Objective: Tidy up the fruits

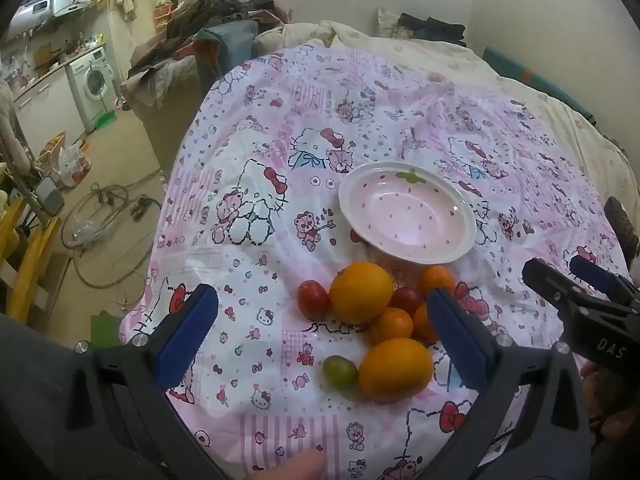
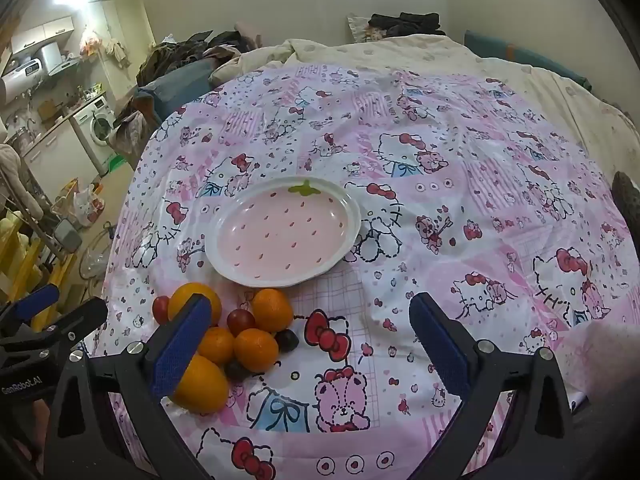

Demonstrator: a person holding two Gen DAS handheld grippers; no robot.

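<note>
A heap of fruit lies on the pink cartoon-print cloth [image 1: 260, 128] in front of an empty pink strawberry plate [image 1: 412, 216] [image 2: 280, 232]. It holds two large oranges [image 1: 360, 292] [image 1: 395, 368], small oranges [image 1: 391, 325] [image 2: 272, 309], red tomatoes [image 1: 313, 298] [image 2: 241, 320] and a green tomato [image 1: 340, 371]. My left gripper [image 1: 322, 336] hangs open above the heap, touching nothing. My right gripper [image 2: 311, 346] is open over bare cloth to the right of the fruit; its left finger [image 2: 182, 348] hides part of two oranges.
The cloth covers a bed with a cream quilt [image 2: 400, 52] behind it. Each gripper shows at the edge of the other's view: the right gripper [image 1: 568, 276], the left gripper [image 2: 60, 308]. Left of the bed, the floor [image 1: 108, 216] has cables, bags and a washing machine [image 1: 90, 80].
</note>
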